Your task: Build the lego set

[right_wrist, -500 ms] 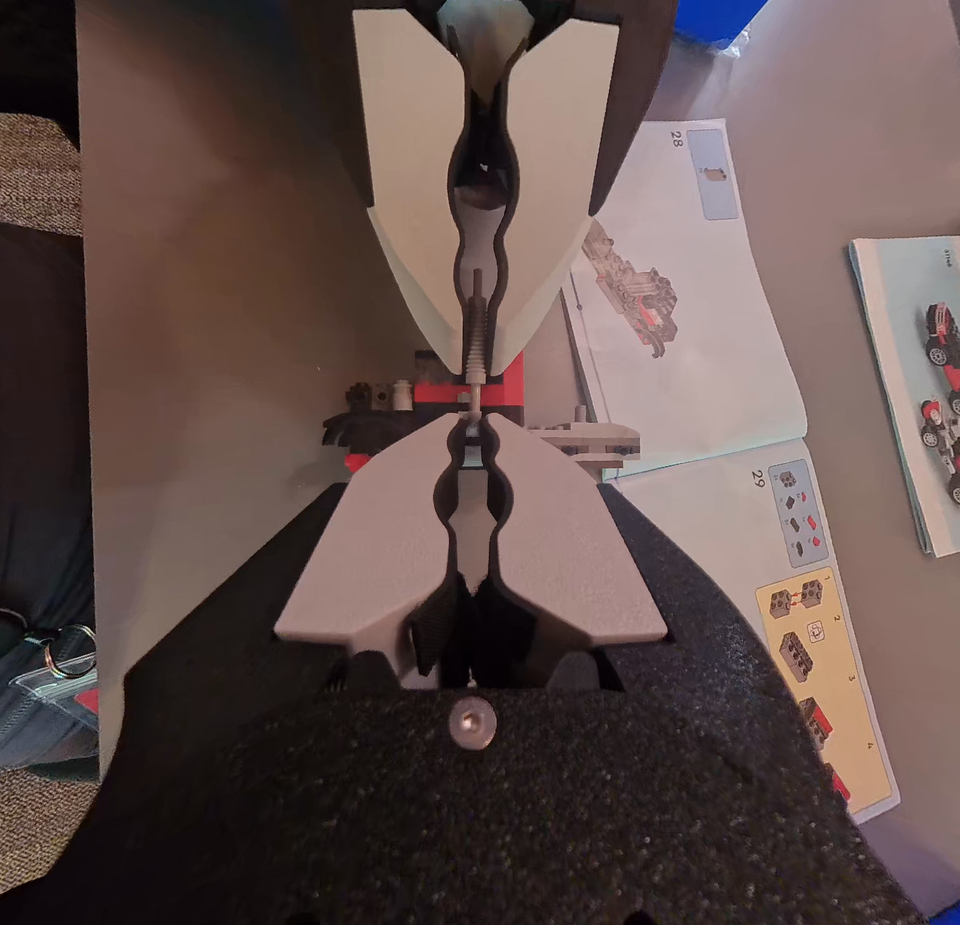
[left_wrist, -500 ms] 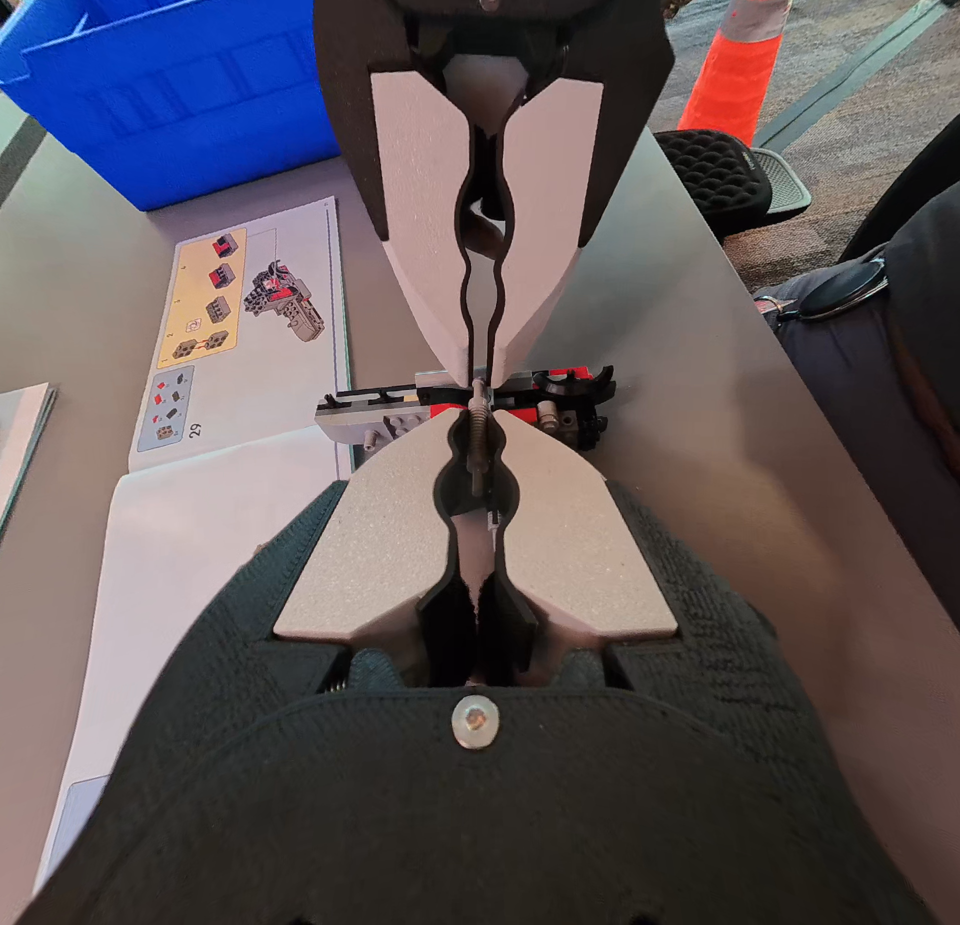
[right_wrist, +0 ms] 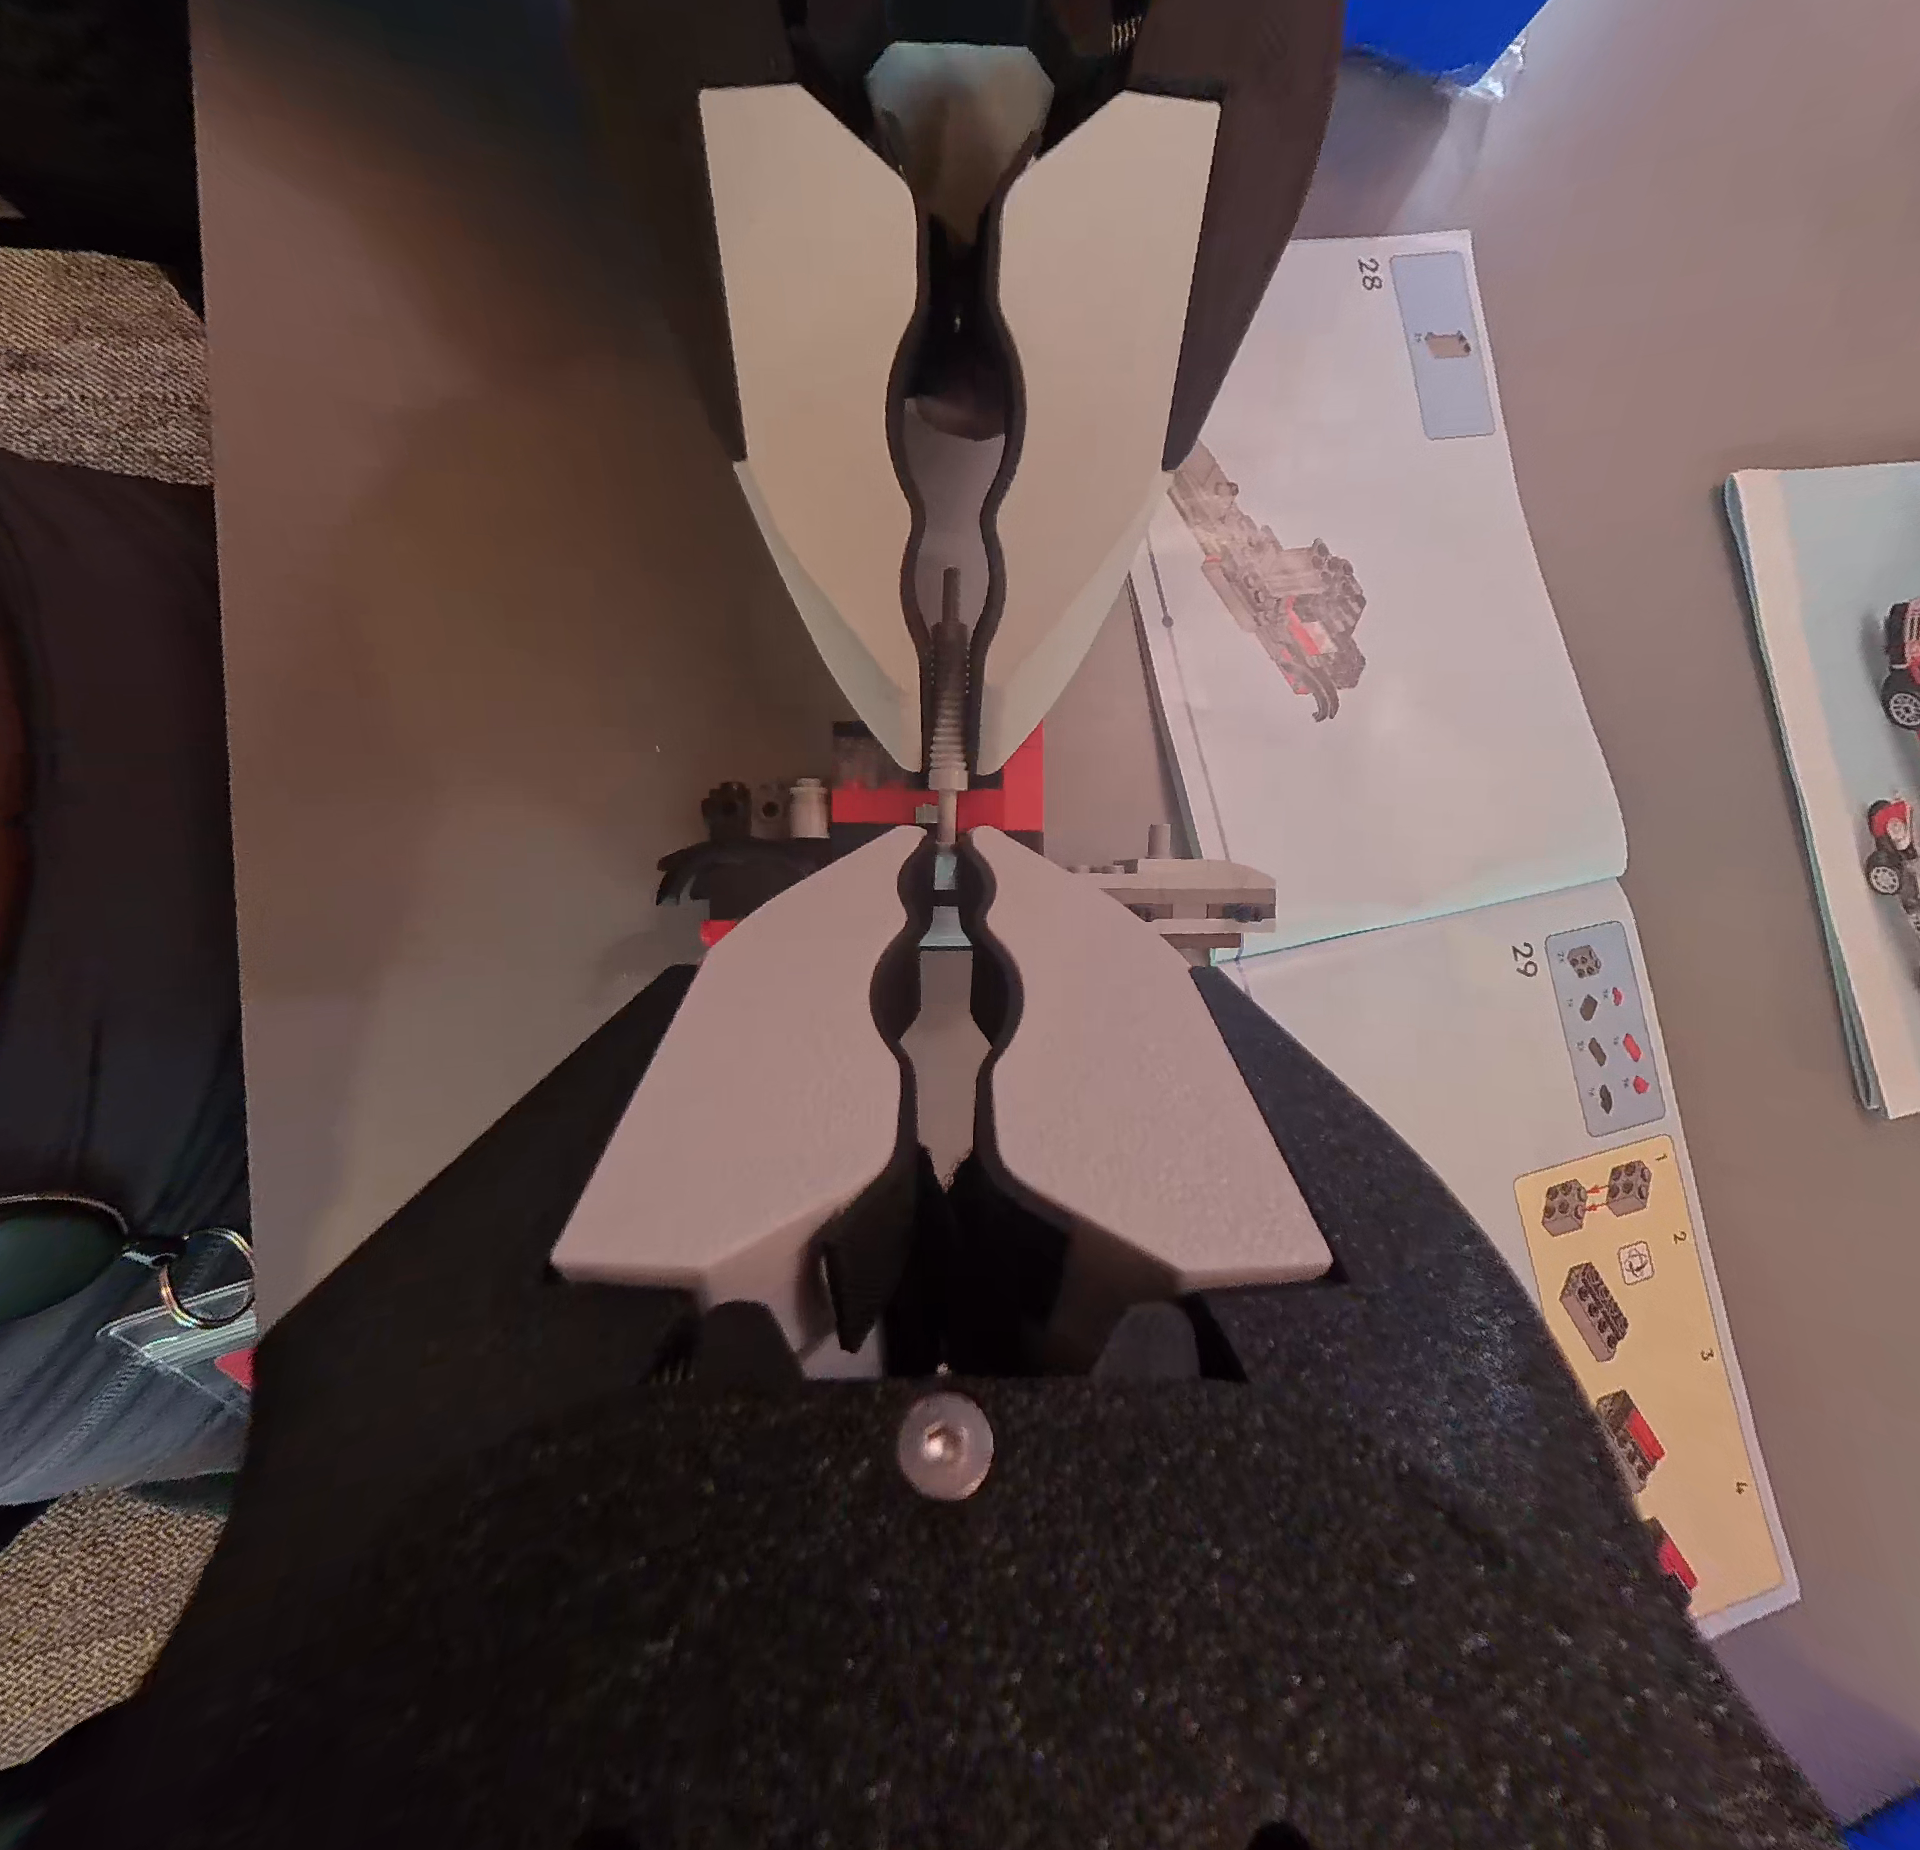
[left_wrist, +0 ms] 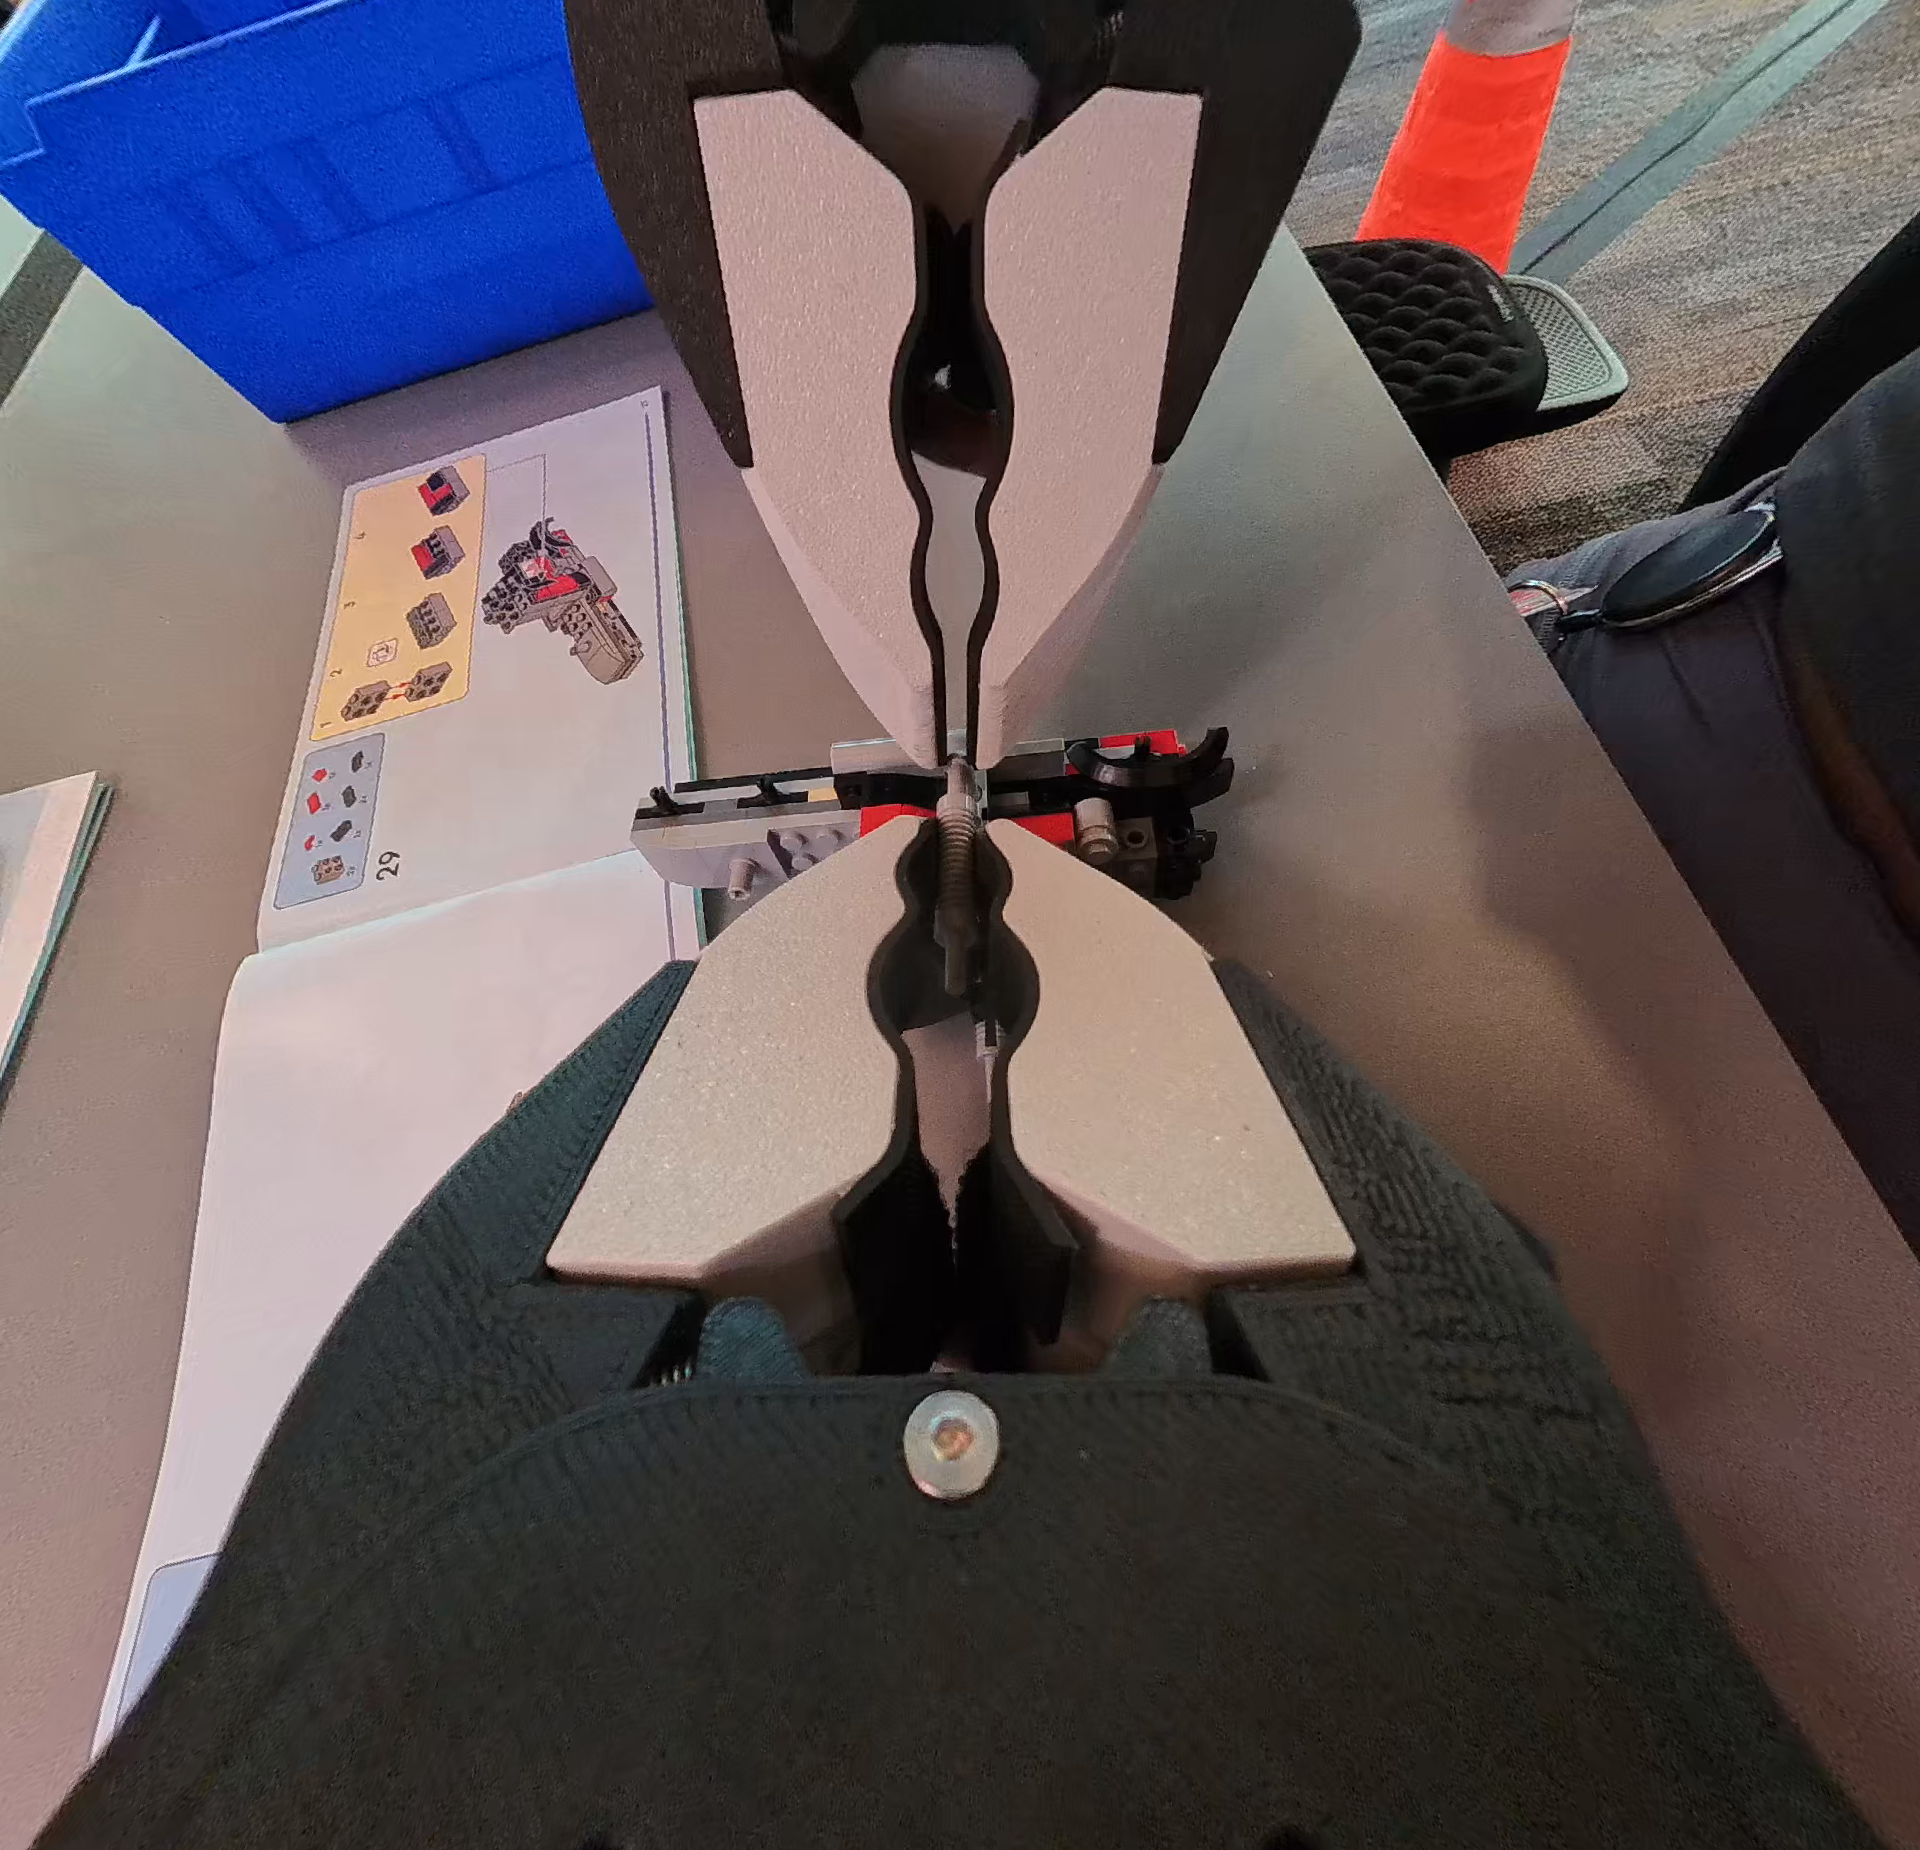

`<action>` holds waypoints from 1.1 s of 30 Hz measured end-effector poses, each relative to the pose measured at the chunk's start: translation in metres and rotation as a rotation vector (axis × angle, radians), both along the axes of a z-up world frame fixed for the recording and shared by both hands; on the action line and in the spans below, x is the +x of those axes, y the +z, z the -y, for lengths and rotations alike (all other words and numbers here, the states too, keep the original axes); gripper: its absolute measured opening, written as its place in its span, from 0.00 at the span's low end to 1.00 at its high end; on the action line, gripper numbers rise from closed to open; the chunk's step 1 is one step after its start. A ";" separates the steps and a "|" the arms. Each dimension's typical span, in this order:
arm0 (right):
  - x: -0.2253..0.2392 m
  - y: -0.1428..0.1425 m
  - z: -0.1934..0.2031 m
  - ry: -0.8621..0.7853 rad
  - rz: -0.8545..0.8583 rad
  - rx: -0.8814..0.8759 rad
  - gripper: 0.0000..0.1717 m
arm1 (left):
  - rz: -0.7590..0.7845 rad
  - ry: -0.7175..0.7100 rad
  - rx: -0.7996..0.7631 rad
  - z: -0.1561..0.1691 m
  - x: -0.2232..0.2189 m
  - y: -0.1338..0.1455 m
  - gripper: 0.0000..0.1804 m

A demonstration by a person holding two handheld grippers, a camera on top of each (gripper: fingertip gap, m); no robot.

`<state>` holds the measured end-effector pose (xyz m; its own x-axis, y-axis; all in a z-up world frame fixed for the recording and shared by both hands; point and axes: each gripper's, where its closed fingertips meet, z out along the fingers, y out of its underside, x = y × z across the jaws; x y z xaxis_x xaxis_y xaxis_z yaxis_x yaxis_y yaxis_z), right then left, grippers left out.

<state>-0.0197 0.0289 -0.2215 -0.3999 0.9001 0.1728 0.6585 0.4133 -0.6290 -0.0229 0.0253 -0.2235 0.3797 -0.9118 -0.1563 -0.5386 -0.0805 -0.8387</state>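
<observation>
**Two grippers meet tip to tip on one spring-wound rod**

The left gripper point(left_wrist: 958, 832) has its fingers narrowed around a small grey rod point(left_wrist: 956, 855) wrapped in a coil spring, the pads pressing its sides. The right gripper point(right_wrist: 943, 846) faces it, fingers closed narrowly on the rod's thin pale end. The rod bridges both sets of fingertips, just above one brick-built model point(left_wrist: 748, 834) in grey, black and red on the grey table point(left_wrist: 1351, 865). One open instruction booklet point(left_wrist: 499, 657) lies beside the model, a second closed booklet point(right_wrist: 1829, 761) farther out. One blue bin point(left_wrist: 312, 200) stands at the table's far end. One orange cone point(left_wrist: 1486, 86) stands on the carpet. The grippers' bodies hide much of the model.
</observation>
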 end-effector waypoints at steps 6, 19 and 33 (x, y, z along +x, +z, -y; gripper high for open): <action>-0.001 0.000 0.000 -0.006 -0.005 0.000 0.02 | -0.003 0.004 -0.022 0.000 -0.002 -0.003 0.04; -0.002 0.000 0.000 -0.004 -0.069 0.117 0.02 | -0.026 -0.009 0.006 0.000 -0.003 -0.004 0.04; -0.001 0.000 0.000 -0.025 -0.125 0.185 0.02 | -0.048 -0.019 0.036 0.000 -0.003 -0.004 0.04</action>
<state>-0.0208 0.0287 -0.2219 -0.3426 0.8579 0.3830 0.5917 0.5137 -0.6213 -0.0259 0.0251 -0.2272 0.3533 -0.9125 -0.2063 -0.5791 -0.0401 -0.8143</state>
